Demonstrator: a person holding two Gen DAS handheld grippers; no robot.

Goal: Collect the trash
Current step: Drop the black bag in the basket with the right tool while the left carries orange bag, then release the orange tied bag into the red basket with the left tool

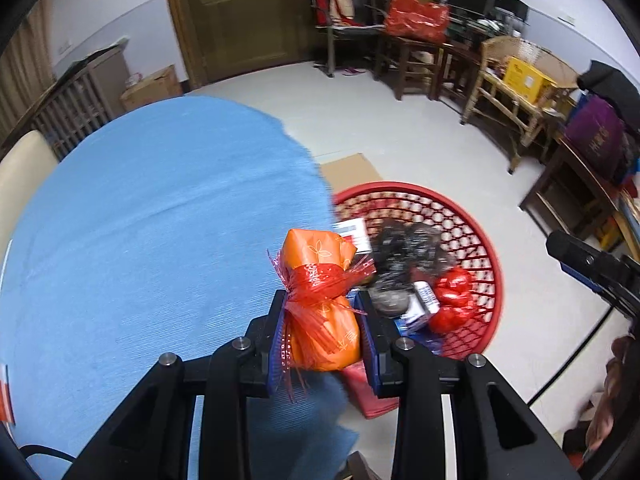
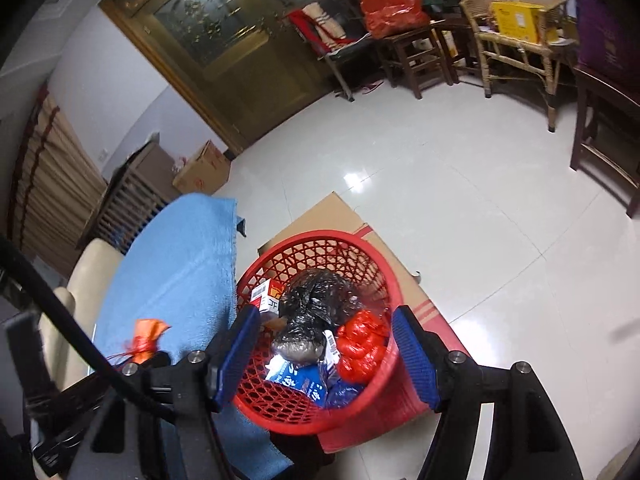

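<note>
Gripping an orange packet (image 1: 320, 304) tied with red ribbon, left tool (image 1: 322, 320) at the blue desk (image 1: 140, 220) edge, right tool (image 2: 326, 354) spread apart, empty, above the red basket (image 2: 384, 280) of trash.

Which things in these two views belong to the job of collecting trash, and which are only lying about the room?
Part of the job:
- orange packet tied with red ribbon, held in the left gripper
- red basket on the floor
- black bag, red bag and cartons inside it
- right gripper, open above the basket

Just lying about:
- yellow box
- wicker chair
- wooden door
</note>
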